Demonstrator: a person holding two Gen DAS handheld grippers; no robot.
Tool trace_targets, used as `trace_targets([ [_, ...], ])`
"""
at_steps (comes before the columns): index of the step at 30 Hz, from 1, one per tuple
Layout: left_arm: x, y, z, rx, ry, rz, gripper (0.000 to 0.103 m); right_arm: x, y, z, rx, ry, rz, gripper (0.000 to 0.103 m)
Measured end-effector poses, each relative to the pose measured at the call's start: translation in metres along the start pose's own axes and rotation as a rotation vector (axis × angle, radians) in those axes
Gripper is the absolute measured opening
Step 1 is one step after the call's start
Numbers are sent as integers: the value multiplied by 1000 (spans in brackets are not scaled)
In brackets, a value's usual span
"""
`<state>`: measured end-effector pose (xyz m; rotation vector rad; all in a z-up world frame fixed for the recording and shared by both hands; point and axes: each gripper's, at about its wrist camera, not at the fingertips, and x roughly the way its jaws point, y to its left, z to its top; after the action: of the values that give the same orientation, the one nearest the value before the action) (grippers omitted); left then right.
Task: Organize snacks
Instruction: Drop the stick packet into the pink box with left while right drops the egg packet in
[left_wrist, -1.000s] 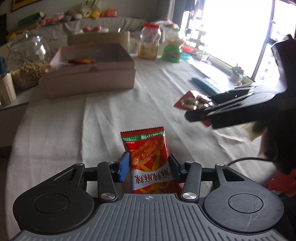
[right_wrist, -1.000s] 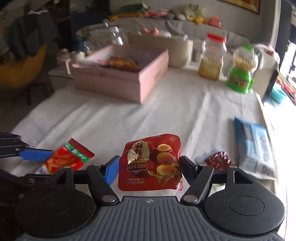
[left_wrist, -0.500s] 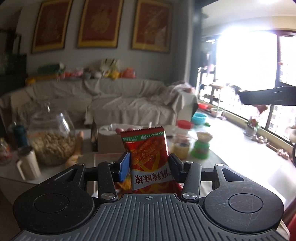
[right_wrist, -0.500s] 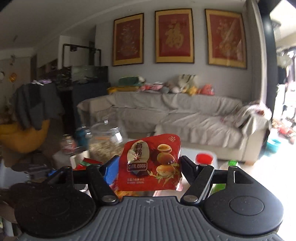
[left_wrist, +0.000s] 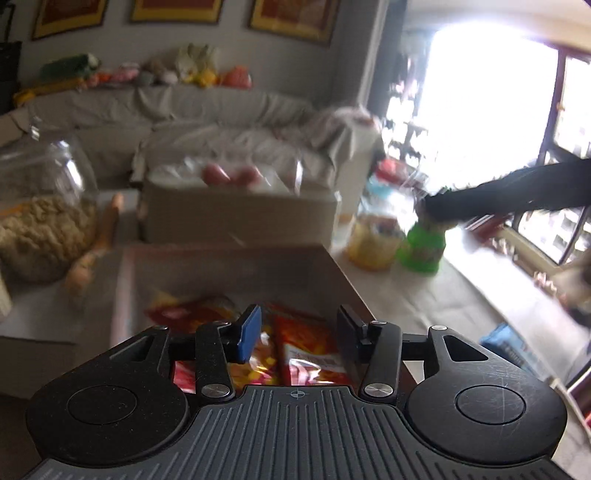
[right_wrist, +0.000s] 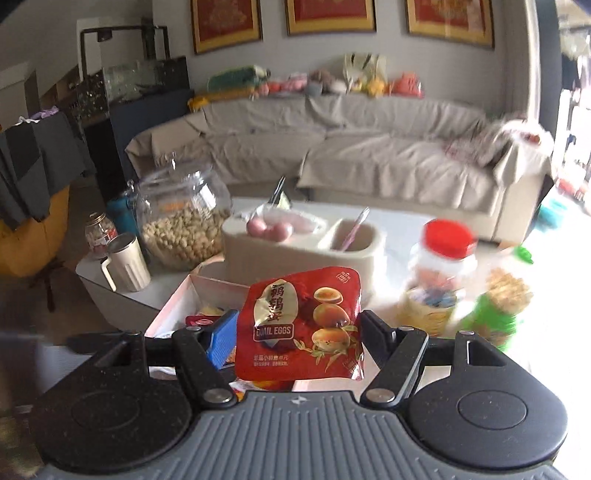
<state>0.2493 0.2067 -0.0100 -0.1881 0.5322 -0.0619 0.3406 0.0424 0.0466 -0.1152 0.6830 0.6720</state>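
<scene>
My right gripper (right_wrist: 297, 322) points downward, jaws clamped on a pack (right_wrist: 303, 339); my left gripper (left_wrist: 298, 319) tilts down, jaws apart, grip unclear through blur

L gripper (left_wrist: 295, 328): red noodle pkt gone from jaws, now lying in pink box (left_wrist: 122, 291) at 6 o'clock | R gripper (right_wrist: 295, 332): quail egg pkt (right_wrist: 299, 328) carried off table to above box | both views swung from tabletop to sofa.
</scene>
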Motion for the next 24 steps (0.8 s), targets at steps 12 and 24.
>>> trace_targets([
  [12, -96, 62, -56, -295, 24, 112, 49, 137, 95, -28, -165, 241, 181, 74],
  [24, -76, -4, -87, -144, 321, 48, 48, 52, 27, -28, -93, 116, 129, 83],
])
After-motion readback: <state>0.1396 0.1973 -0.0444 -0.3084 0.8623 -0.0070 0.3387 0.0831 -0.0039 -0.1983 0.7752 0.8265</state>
